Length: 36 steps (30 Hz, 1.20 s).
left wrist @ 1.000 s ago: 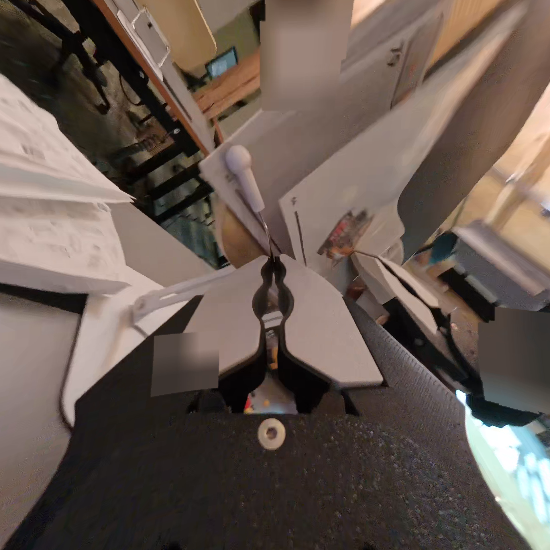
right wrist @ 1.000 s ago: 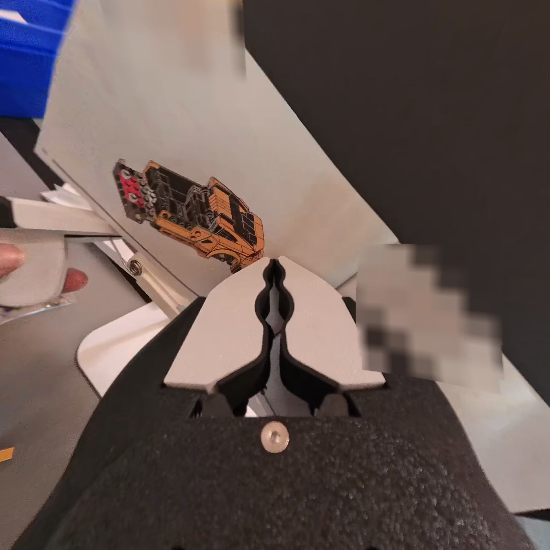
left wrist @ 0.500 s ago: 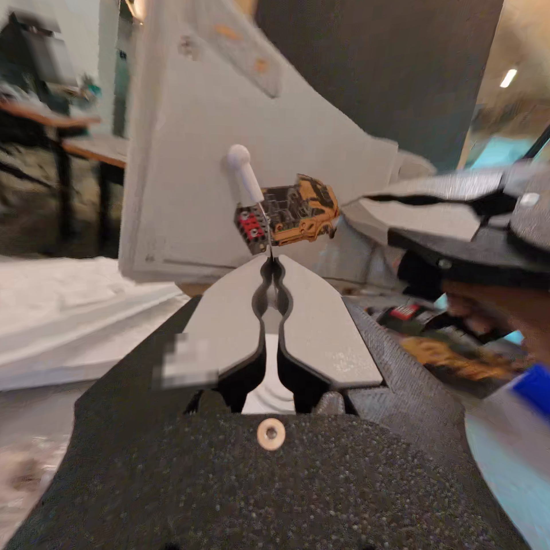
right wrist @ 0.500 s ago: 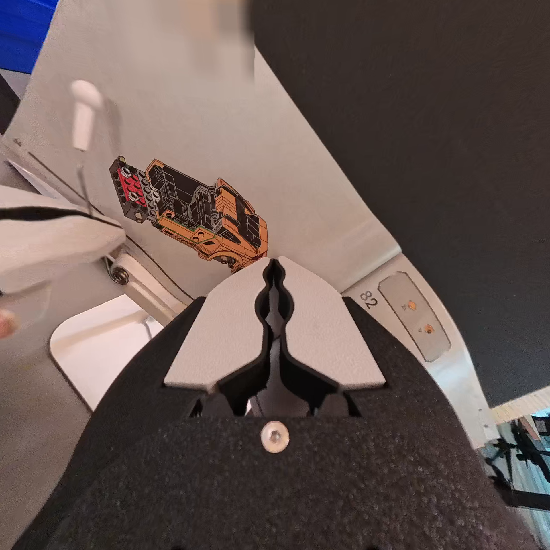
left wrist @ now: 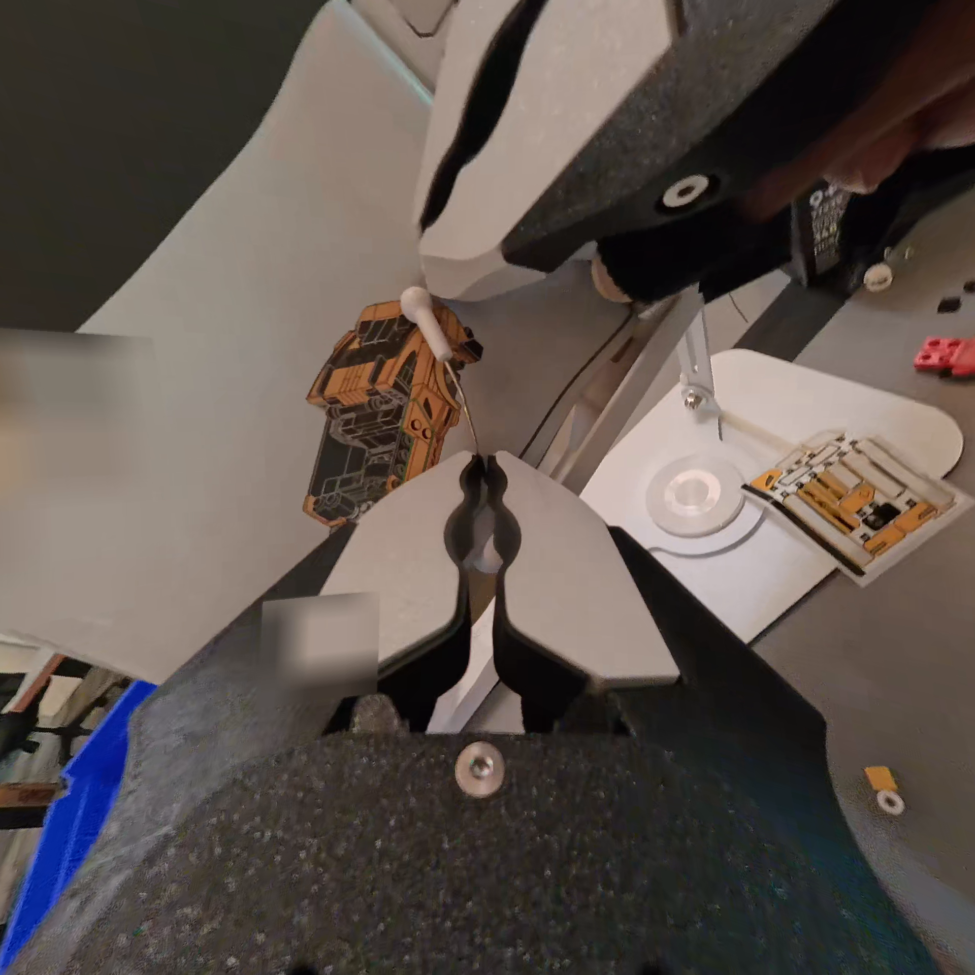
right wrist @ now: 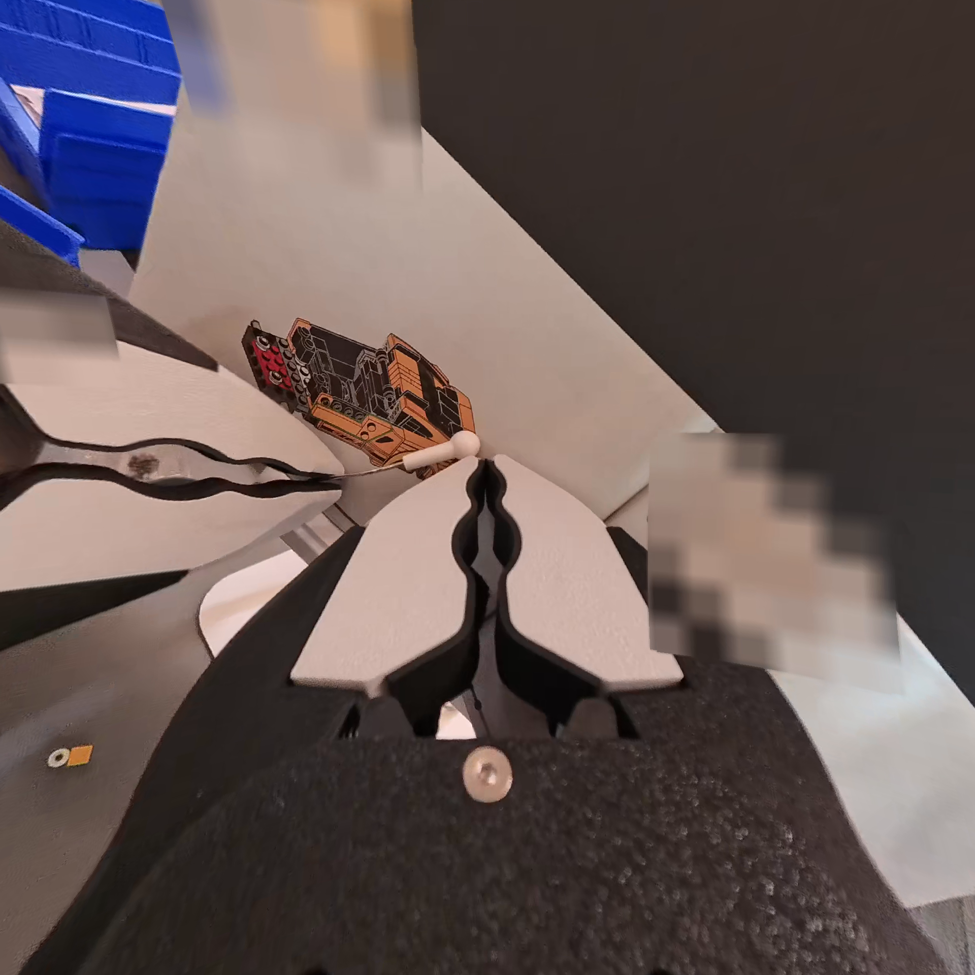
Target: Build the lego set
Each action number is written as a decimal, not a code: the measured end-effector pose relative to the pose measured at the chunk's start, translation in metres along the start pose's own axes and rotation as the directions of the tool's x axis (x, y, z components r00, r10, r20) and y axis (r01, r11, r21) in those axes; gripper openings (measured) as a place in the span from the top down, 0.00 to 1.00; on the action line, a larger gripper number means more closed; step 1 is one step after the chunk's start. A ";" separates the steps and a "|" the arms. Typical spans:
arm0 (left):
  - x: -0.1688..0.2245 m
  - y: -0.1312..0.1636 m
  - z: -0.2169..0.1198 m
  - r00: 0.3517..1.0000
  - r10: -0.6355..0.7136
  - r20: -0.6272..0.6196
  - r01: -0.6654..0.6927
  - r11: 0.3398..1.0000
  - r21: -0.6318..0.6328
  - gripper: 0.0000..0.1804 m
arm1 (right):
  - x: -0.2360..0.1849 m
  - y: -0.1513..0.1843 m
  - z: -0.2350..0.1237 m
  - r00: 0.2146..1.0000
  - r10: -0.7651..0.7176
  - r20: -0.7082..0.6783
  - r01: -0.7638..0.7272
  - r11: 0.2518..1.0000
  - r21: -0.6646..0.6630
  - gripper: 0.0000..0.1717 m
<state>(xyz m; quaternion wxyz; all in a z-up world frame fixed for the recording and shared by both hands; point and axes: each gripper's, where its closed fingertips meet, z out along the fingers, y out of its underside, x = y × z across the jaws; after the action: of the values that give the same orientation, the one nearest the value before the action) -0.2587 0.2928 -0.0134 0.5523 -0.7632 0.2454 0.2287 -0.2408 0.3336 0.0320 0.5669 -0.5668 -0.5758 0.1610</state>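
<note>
The big grey page (right wrist: pixel 337 253) with an orange and black toy car drawing (right wrist: pixel 369 390) stands up in front of both cameras, with a dark wall (right wrist: pixel 738 184) behind it. Only the right wrist view shows the blue bins (right wrist: pixel 95 132) far off on the left. Only the left wrist view shows the grey table (left wrist: pixel 870 659), a white stand base (left wrist: pixel 791 422) on it with a clear round disc (left wrist: pixel 691 493) in the middle, a small card with yellow and white shapes (left wrist: pixel 854 501) lying on the base, and a red toy brick (left wrist: pixel 944 356) at the far edge.

The right claw (right wrist: pixel 485 461) is pressed together, right at the bottom edge of the page; whether it pinches the page cannot be told. In the left wrist view it comes in from above and hides part of the page.

The left claw (left wrist: pixel 483 458) is pressed together on the thin metal end of a little pin (left wrist: pixel 458 390). The pin's white knob (right wrist: pixel 448 451) sticks out over the car drawing, just beside the right claw's tips. A small yellow tab with a white ring (left wrist: pixel 883 791) lies on the table.
</note>
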 end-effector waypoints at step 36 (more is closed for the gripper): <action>-0.004 -0.037 -0.063 0.878 -0.476 -0.054 0.471 0.838 0.275 0.97 | 0.043 0.002 -0.094 0.969 0.167 -0.184 -0.103 0.944 0.314 1.00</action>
<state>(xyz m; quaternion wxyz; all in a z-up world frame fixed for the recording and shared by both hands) -0.2337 0.2433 0.0339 0.6958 -0.7123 0.0746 0.0548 -0.1490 0.3269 0.0788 0.6916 -0.5253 -0.4415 0.2256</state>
